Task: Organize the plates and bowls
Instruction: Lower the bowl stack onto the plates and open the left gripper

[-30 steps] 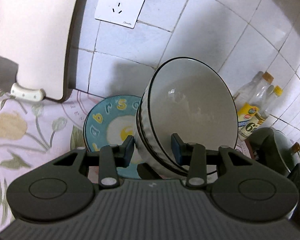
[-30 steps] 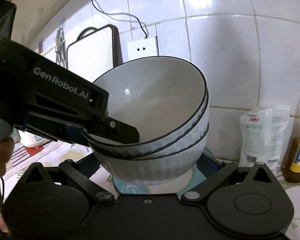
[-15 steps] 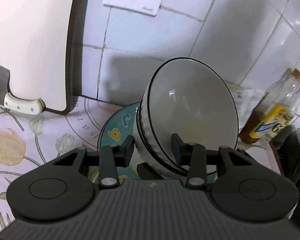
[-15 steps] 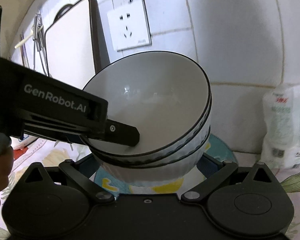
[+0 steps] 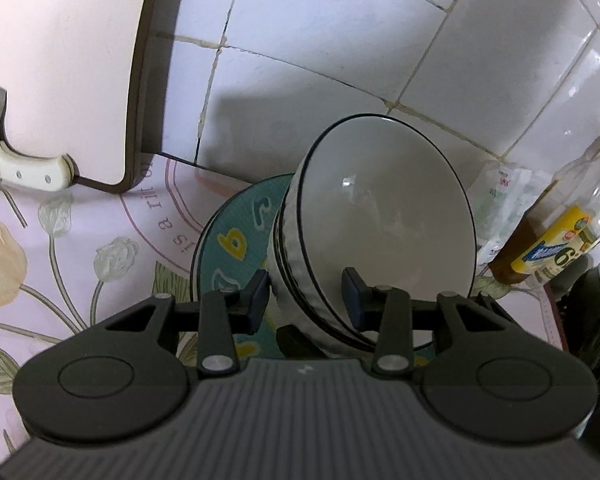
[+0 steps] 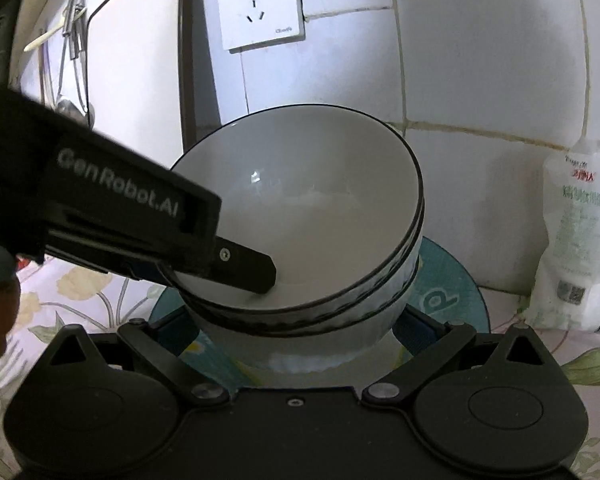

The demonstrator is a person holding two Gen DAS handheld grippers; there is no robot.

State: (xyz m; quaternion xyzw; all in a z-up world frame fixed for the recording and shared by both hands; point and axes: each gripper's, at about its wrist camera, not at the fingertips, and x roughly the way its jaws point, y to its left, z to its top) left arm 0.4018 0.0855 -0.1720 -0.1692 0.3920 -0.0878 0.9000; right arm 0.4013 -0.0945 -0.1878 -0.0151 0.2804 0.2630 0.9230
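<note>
A stack of three white bowls with dark rims sits just above or on a teal plate with yellow letters; I cannot tell if they touch. My left gripper is shut on the stack's near rim, one finger inside the top bowl, one outside. It shows in the right wrist view clamped over the left rim. My right gripper holds the stack's base between its fingers, which are mostly hidden by the bowls.
A white cutting board leans on the tiled wall at left, with a white-handled knife below it. Oil bottles and a white packet stand at right. A wall socket is above. The counter has a floral cloth.
Both grippers have carried the bowl stack down and toward the wall, over the teal plate. Both grips are unchanged.
</note>
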